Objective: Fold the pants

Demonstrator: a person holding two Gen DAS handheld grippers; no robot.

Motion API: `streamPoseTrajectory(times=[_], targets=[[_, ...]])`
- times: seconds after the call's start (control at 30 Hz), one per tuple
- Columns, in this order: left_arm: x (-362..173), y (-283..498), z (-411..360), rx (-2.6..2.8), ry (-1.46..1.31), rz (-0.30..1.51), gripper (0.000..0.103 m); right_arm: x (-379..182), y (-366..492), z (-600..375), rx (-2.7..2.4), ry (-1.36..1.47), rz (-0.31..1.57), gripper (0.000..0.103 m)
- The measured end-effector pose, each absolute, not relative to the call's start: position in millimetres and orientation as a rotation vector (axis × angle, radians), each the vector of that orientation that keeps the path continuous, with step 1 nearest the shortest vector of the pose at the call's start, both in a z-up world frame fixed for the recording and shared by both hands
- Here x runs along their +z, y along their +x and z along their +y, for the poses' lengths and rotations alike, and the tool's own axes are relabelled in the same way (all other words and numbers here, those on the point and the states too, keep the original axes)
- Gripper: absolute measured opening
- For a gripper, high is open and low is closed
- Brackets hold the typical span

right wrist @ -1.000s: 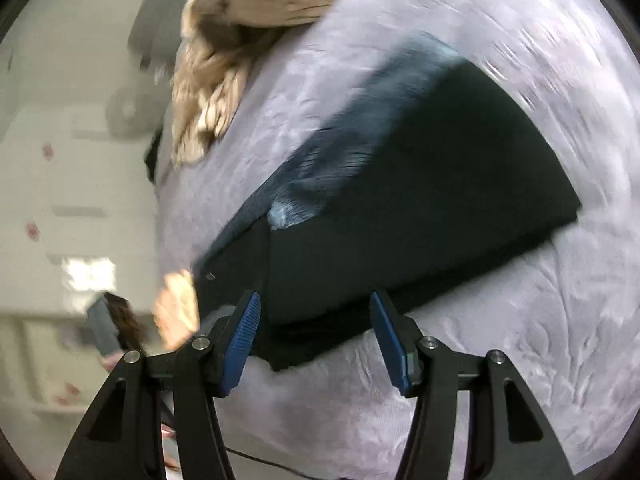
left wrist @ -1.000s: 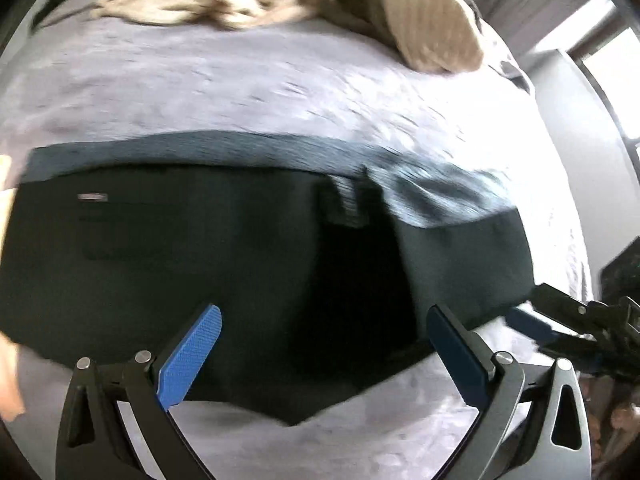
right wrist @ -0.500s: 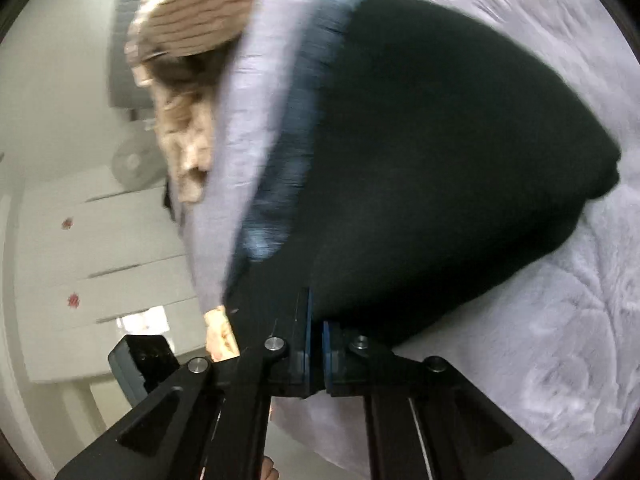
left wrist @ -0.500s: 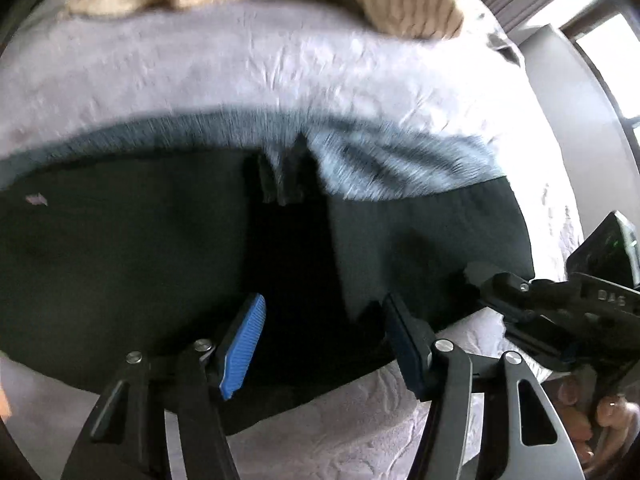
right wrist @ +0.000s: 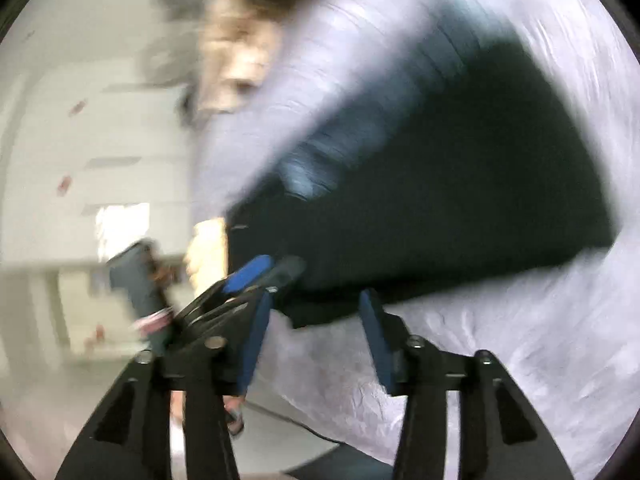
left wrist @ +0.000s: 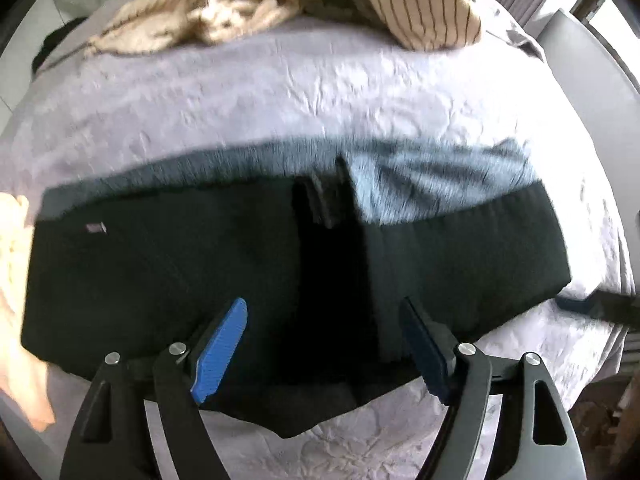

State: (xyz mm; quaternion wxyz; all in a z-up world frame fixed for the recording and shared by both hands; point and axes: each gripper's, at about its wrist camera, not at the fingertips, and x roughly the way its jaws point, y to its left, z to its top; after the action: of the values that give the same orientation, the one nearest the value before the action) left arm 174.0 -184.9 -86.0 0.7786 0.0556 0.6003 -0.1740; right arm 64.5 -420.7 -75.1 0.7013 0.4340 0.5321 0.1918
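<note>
The black pants (left wrist: 200,264) lie folded in a wide band across the lilac bedspread (left wrist: 280,92), with a grey-blue waistband (left wrist: 420,184) along the far edge. My left gripper (left wrist: 324,344) is open and empty, its blue pads (left wrist: 222,348) over the near edge of the pants. The right wrist view is blurred; there the pants (right wrist: 460,200) lie ahead. My right gripper (right wrist: 316,340) is open and empty just off the near corner of the pants. The left gripper's blue pad (right wrist: 248,272) shows at its left.
A heap of beige clothes (left wrist: 208,16) and a striped beige cushion (left wrist: 416,4) lie at the far side of the bed. A pale cloth (left wrist: 16,280) lies at the left edge. White cabinets (right wrist: 80,160) stand beyond the bed's edge.
My right gripper was shut half a second ago and has opened, swinging away from the pants' edge. My left gripper narrowed, then widened again, and pulled back a little.
</note>
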Motion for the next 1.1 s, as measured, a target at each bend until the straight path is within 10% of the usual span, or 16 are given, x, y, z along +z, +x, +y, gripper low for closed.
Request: streamPoseTrajectory(times=[0.47,1.1], targets=[[-113.7,203.2,-279.7,-0.426,0.178,1.302,0.079,-157.2,130.4,-538.7,0.164,1.069,1.219,0.038],[-119.6,181.8,-193.8,-0.331,0.191,1.321,0.08,-46.7,84.3,-477.4,-0.022,0.527,1.104,0.048]])
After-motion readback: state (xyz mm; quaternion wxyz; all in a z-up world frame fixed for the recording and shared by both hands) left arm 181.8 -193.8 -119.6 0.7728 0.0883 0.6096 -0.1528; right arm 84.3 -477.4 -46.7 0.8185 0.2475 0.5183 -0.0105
